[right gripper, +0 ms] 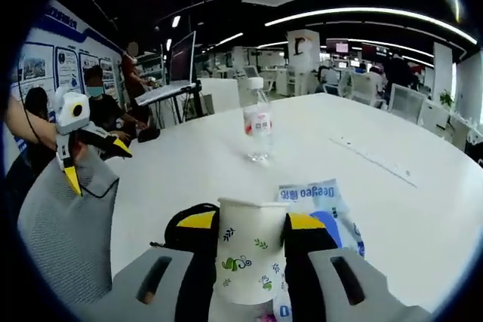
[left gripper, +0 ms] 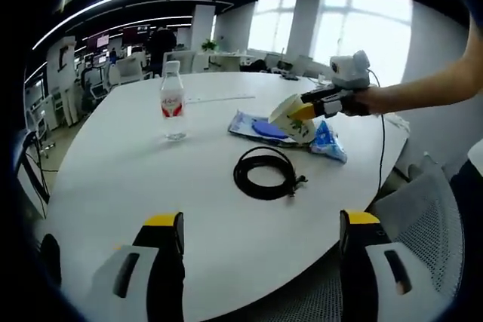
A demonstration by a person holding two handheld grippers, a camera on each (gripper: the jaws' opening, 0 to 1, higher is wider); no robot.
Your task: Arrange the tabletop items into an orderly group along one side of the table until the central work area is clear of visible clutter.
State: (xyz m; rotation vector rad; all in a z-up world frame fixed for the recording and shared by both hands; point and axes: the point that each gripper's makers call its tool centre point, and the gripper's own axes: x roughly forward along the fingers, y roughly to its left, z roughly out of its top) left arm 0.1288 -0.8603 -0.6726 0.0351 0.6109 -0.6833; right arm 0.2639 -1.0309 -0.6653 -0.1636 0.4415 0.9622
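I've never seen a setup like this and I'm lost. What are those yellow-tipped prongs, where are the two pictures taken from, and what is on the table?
No robot here: a person holds a handheld two-jaw gripper in each hand, and each carries a fisheye camera looking along its own jaws.

In the left gripper view, the left gripper is open over the near edge of the white table, holding nothing. The right gripper reaches in from the right.

In the right gripper view, that gripper is shut on a paper cup.

On the table are a water bottle, a coiled black cable and a blue-and-white packet under the cup.
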